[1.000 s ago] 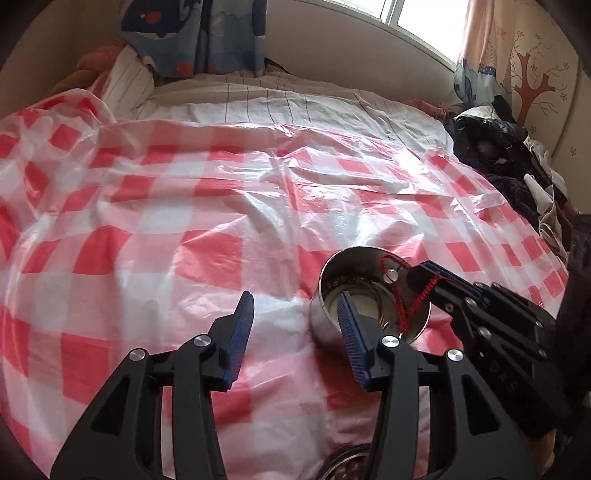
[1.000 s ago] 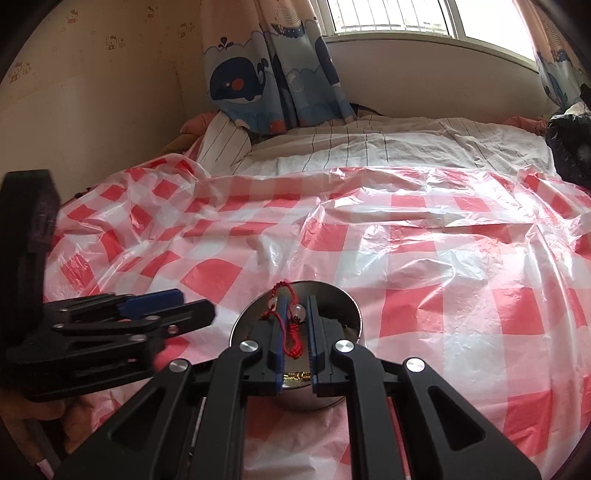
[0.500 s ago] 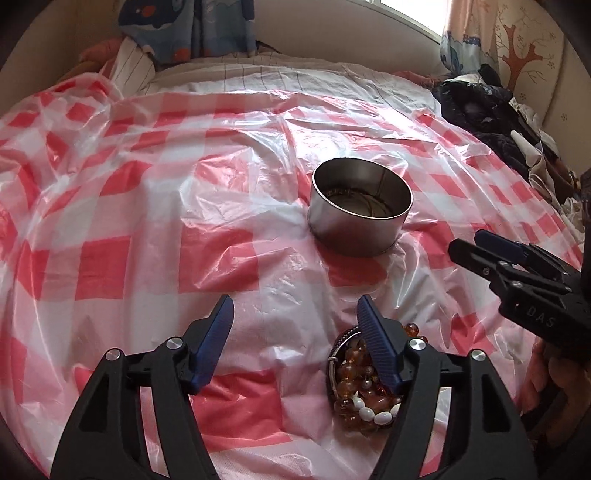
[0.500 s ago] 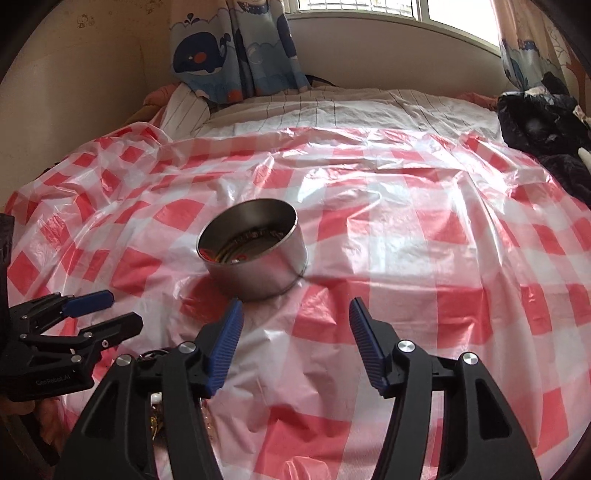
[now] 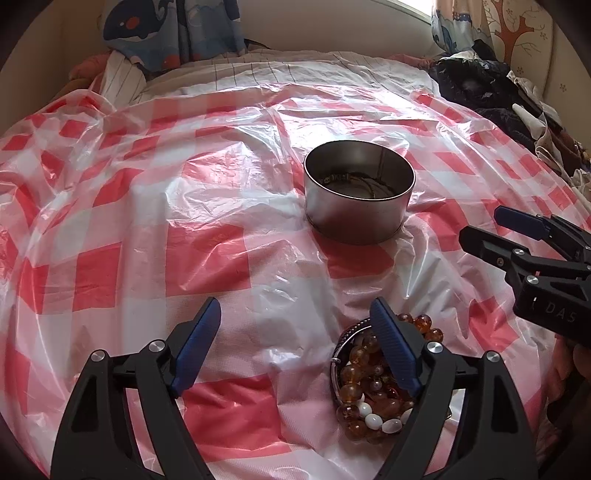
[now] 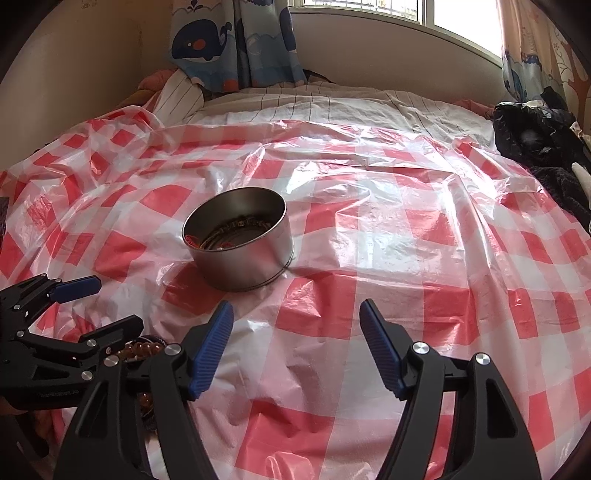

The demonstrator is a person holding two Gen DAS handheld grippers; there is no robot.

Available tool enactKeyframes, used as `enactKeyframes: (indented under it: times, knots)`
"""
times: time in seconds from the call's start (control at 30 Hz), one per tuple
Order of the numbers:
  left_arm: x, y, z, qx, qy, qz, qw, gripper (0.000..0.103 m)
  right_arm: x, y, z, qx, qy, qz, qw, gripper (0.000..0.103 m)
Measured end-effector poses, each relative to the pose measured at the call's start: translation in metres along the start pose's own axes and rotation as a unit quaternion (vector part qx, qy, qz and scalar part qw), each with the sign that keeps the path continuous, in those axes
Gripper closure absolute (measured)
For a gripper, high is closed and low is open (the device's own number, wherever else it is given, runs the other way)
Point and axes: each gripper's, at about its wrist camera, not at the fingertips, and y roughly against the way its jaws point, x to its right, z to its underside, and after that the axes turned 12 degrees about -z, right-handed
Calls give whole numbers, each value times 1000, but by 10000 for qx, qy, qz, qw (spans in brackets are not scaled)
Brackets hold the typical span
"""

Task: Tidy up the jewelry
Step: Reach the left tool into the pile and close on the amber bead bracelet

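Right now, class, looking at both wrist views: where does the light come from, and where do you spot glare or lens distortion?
Right wrist view: daylight from the overexposed window; sheen on the checked plastic sheet. Left wrist view: similar sheen beyond the metal tin, whose interior is shadowed. Both views: fisheye bending and dark corners.

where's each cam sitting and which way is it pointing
Left wrist: on the left tool, tilted down across the checked sheet at the tin; its own open, still widening blue pads frame bare sheet, beads under the right-side pad; the right tool enters at the right edge.
Right wrist: on the right tool, facing the same tin and the window; its empty pads are widening; the left tool shows at lower left.
Shared: tin, sheet, beads, whale curtain, each other's tool.
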Motion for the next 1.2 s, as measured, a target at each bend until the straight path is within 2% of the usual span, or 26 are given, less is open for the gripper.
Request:
enactKeyframes:
  times: [0.3, 0.67, 1.2]
  knots:
    - [1, 1, 0, 18, -51, -34, 10000, 23, -2, 0, 0, -4, 41, 23, 10000, 32]
    - [15, 8, 0, 239, -521, -560, 9968, 19, 1, -4, 2, -71, -77, -140, 9998, 29]
    - [14, 12, 0, 293, -592, -631, 9958, 17, 1, -9, 5, -126, -123, -214, 9996, 26]
